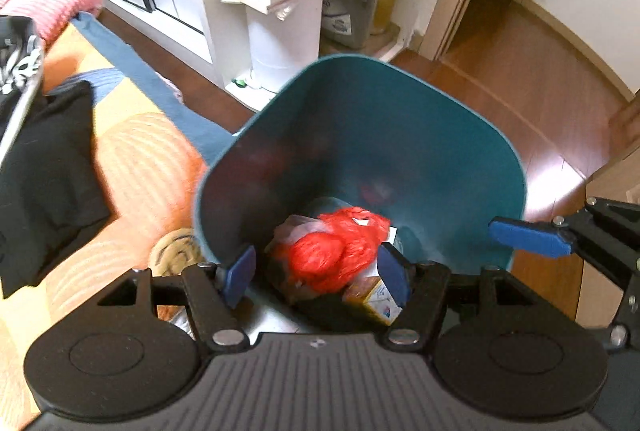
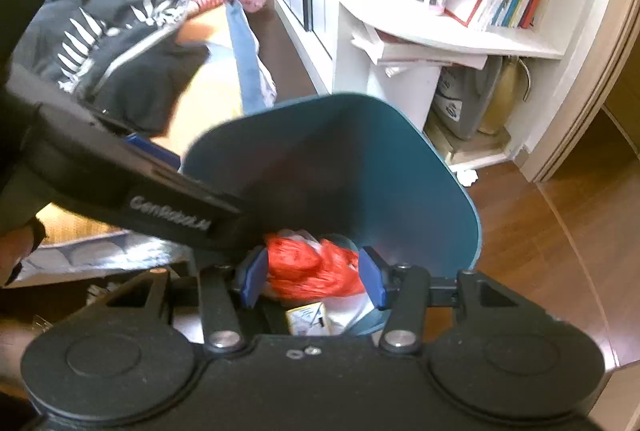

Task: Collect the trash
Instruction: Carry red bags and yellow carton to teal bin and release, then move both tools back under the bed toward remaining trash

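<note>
Teal bin [image 1: 420, 135]: smooth plastic, matt sheen. Red bag [image 1: 336, 251] inside, centre frame: thin crinkled glossy film. Floor [image 1: 520, 71], right: glossy wood boards. Shelf unit [image 2: 480, 39], upper right: smooth white laminate. Gripper pads [image 1: 394, 275]: matt blue plastic.

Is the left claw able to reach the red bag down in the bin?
Probably yes. The left claw hangs open right over the mouth of the blue bin, and the red bag lies on top of the other rubbish, with nothing covering it. The right claw hovers close, though, and might crowd it.
</note>
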A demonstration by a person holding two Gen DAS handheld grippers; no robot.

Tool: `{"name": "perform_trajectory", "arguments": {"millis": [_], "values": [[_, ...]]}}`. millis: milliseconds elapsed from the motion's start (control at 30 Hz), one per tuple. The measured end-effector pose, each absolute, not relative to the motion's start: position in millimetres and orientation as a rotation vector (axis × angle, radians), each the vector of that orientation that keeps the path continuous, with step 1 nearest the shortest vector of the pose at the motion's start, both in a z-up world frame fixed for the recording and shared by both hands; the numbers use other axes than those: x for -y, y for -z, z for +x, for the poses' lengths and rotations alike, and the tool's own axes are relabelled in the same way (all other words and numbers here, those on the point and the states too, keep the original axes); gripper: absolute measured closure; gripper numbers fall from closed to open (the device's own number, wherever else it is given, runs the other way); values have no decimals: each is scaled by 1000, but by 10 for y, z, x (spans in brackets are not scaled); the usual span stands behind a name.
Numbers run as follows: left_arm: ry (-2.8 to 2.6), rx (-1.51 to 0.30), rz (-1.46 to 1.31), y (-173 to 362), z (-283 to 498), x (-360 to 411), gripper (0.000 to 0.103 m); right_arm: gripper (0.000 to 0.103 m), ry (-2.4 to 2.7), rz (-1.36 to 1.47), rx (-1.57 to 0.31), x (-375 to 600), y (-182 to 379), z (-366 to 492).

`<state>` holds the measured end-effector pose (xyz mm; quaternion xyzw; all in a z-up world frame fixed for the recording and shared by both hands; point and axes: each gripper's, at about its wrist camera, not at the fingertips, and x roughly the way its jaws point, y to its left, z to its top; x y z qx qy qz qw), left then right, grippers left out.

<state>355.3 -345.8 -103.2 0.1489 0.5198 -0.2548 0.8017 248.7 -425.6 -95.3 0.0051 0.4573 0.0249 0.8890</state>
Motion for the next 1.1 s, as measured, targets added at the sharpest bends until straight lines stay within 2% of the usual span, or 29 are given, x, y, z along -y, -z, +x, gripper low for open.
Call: {"name": "perform_trajectory", "arguments": {"millis": [467,733,867,1100], "values": [[475,-978,248,170,2995,2532,37,53,-152,-36,-839,3591,306,2181],[429,-932,212,-97,2609,1798,37,53,-246,-45,-802,3019,145,2019],[393,-921,170,-151,2434,1377,27,53,-300,-58,-802,2716,171,1969],[305,-945,100,64,2264,644,22,52,-374,-60,-859,2258,486,1922]]}}
